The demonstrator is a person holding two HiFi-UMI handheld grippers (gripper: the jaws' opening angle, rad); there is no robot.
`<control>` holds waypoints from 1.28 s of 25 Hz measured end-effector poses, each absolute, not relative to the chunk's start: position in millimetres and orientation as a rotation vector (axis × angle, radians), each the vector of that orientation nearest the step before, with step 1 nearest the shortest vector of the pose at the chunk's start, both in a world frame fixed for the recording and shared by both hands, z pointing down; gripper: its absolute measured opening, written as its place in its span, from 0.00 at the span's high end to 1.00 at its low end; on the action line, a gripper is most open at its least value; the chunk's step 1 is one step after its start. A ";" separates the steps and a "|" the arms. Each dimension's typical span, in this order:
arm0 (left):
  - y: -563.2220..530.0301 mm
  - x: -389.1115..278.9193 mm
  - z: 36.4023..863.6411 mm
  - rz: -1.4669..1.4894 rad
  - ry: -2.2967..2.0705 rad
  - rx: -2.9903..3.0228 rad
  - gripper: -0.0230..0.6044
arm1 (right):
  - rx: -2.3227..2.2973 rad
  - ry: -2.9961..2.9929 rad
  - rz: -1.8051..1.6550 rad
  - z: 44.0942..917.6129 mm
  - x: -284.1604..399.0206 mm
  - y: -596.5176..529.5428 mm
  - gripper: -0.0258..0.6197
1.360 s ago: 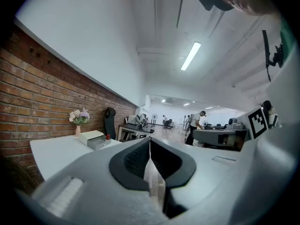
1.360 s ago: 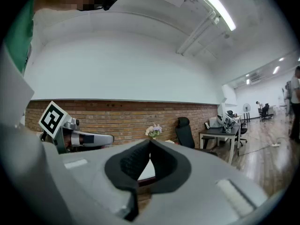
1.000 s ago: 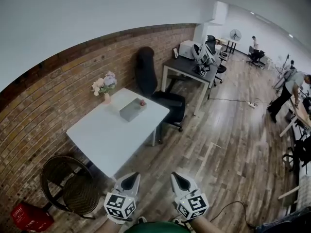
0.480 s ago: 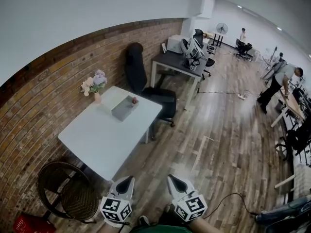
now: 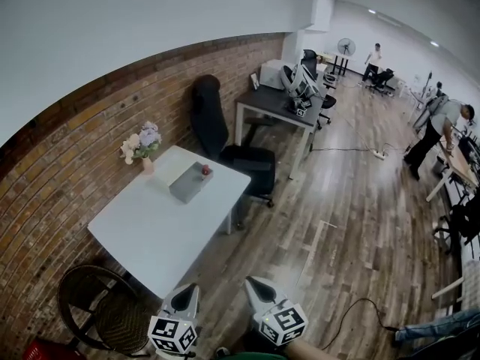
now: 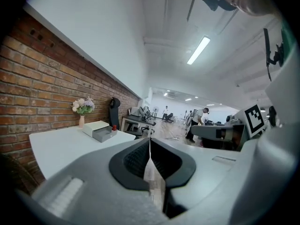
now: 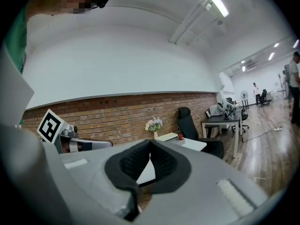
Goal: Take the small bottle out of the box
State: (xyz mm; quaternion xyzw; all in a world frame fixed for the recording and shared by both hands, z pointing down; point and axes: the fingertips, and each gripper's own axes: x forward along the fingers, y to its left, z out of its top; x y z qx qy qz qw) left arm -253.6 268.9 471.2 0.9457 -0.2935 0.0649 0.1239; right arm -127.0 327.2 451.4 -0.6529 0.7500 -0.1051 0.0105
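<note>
Far across room, on white bench [image 5: 142, 235], grey box [image 5: 186, 184]; small bottle [image 5: 205, 170], red cap, at box's far end, inside or just beside, can't tell from here. Left claw [image 5: 187, 291] & right claw [image 5: 253, 285] both pressed together, empty, low by our body, well apart from bench. We judge approach stage: walk up first, keep box centred, spread one claw before reaching, drop on bottle from above, steady box w/ other

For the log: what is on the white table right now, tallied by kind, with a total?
Flower vase: 1
Box: 1
Small red-topped bottle: 1
Total: 3 things on the white table
</note>
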 end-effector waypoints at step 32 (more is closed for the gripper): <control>101.4 -43.1 471.5 0.265 -0.979 2.728 0.94 | -1.930 2.396 -0.416 465.6 84.6 155.1 0.96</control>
